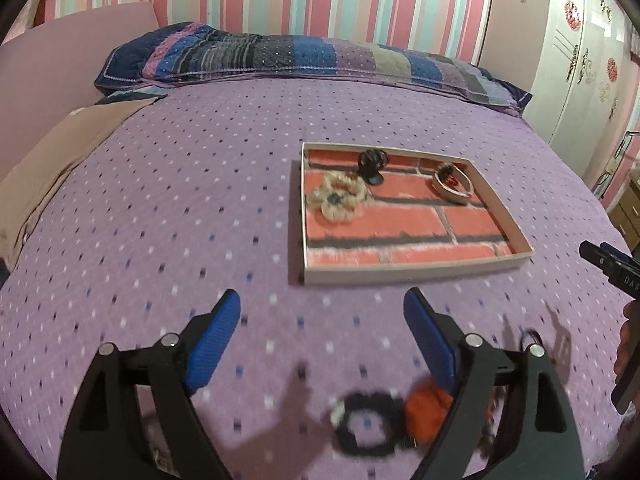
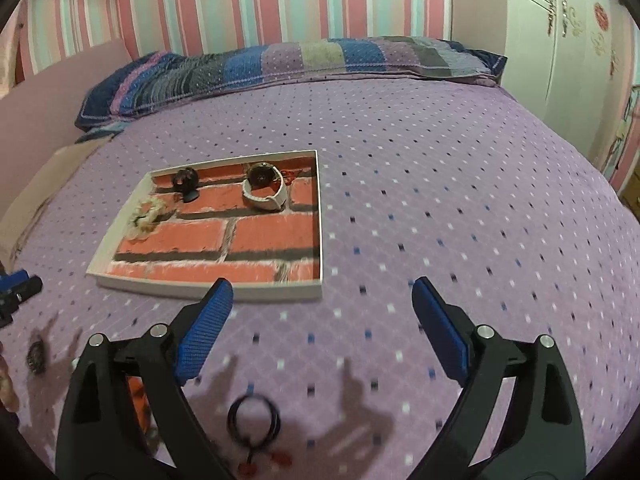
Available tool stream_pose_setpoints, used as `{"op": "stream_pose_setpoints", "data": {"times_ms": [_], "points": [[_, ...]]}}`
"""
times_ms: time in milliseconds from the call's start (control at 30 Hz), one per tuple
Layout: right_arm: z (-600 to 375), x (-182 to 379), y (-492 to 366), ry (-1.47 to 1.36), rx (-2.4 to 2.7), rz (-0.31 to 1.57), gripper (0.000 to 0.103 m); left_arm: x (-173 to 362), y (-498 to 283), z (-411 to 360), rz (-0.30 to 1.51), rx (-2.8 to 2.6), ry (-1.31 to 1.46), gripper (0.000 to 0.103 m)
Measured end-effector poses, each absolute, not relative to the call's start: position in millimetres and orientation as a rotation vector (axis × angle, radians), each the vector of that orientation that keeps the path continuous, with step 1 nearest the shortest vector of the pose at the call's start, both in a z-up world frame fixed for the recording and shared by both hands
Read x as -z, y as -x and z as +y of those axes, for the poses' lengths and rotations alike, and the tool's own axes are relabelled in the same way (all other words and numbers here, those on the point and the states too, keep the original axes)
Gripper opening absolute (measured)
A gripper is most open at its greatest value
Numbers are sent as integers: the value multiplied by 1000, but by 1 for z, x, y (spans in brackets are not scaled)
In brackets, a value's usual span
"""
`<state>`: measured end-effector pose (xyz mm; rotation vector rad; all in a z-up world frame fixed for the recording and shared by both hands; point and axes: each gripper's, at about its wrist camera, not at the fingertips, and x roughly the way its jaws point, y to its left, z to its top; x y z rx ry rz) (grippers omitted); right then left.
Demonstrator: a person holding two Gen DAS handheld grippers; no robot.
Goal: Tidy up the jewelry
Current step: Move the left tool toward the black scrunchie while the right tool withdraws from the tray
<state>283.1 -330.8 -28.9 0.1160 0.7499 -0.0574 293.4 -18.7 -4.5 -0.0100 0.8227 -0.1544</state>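
Over purple dotted bed (image 1: pixel 180 208): both grippers empty, jaws wide apart.
Shallow brick-printed tray (image 1: pixel 400 272) holds cream scrunchie (image 1: pixel 338 196); black scrunchie (image 1: pixel 368 424) lies outside.

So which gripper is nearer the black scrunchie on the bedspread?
Left. The black scrunchie lies just below the open left gripper, toward its right finger. The right gripper sits farther right, above a thin black band.
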Motion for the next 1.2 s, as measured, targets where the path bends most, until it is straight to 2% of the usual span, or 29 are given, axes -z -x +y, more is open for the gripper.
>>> {"op": "stream_pose_setpoints", "data": {"times_ms": [233, 500, 767, 967, 1200], "points": [[-323, 15, -209, -90, 54, 712, 92, -12, -221, -9, 785, 140, 15, 89], [-307, 0, -150, -72, 39, 693, 92, -43, -158, 12, 751, 89, 24, 90], [-289, -38, -129, -24, 44, 632, 93, -86, -138, 21, 687, 44, -69, 93], [-290, -44, -121, -35, 61, 614, 93, -83, -133, 31, 682, 70, 17, 93], [-295, -44, -119, -4, 87, 615, 93, -82, -142, 19, 669, 79, -6, 93]]}}
